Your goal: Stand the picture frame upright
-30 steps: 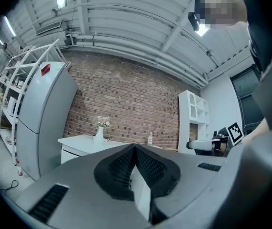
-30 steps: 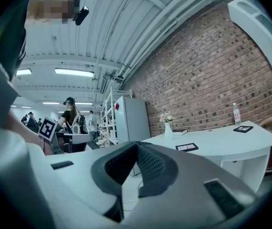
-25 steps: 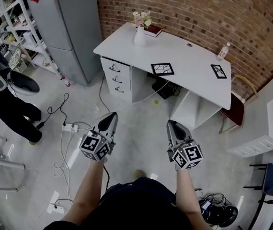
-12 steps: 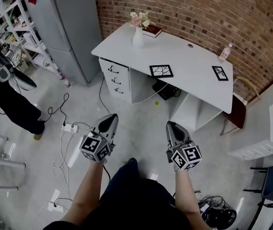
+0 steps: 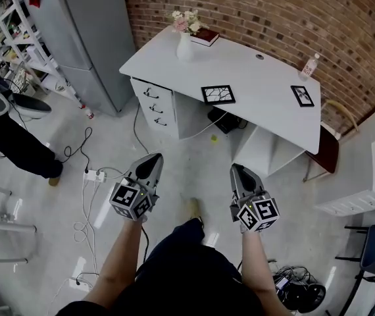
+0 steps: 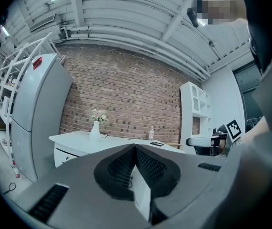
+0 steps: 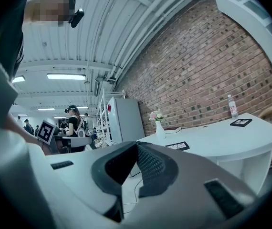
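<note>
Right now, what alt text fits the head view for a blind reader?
A black square picture frame and a smaller black frame lie flat on a white curved desk by a brick wall. Short of it, the left gripper and right gripper hover, jaws shut, empty.

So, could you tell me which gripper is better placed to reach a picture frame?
Probably the right gripper: the central picture frame and the end picture frame both lie flat toward its side, beyond reach.

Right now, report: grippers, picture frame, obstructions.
Both jaws shut, empty: left gripper, right gripper, short of desk. Centre frame and right frame flat on it. Floor cables left.
</note>
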The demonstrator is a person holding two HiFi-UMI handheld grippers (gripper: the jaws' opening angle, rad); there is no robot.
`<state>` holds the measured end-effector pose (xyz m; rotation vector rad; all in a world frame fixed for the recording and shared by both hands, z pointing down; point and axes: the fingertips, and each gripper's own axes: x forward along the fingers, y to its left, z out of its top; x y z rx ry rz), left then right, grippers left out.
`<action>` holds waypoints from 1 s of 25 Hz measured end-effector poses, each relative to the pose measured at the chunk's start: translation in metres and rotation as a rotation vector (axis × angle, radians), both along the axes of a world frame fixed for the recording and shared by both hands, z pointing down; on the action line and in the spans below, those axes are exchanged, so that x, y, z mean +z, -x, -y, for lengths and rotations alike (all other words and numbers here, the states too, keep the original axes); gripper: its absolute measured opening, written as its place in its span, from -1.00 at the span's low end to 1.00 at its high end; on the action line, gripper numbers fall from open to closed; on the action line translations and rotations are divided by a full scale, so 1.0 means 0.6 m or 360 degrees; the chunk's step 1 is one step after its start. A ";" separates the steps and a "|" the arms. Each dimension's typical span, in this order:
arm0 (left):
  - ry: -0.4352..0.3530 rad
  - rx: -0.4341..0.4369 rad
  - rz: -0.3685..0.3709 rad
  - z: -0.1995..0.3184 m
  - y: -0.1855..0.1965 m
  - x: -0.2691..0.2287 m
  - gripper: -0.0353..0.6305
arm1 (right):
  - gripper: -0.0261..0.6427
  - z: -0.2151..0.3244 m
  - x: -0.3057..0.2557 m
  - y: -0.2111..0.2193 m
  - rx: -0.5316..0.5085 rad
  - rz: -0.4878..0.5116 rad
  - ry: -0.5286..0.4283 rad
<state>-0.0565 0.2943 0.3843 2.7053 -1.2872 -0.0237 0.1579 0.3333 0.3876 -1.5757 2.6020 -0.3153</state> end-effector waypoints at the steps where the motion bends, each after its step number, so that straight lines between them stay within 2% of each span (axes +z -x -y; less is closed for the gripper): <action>1: 0.0002 0.0001 -0.0004 0.008 -0.005 0.002 -0.87 | -0.91 0.007 0.001 -0.004 0.0000 -0.0002 0.0000; 7: 0.0053 0.0044 -0.0042 0.068 -0.052 0.021 -0.87 | -0.91 0.060 0.004 -0.038 0.0005 0.0002 -0.0002; 18: 0.0138 0.0108 -0.0036 0.211 -0.140 0.046 -0.87 | -0.91 0.183 0.037 -0.110 0.0052 0.0026 0.0098; 25: 0.0185 0.0096 -0.0018 0.300 -0.166 0.065 -0.87 | -0.91 0.274 0.052 -0.123 0.0018 0.0024 0.0146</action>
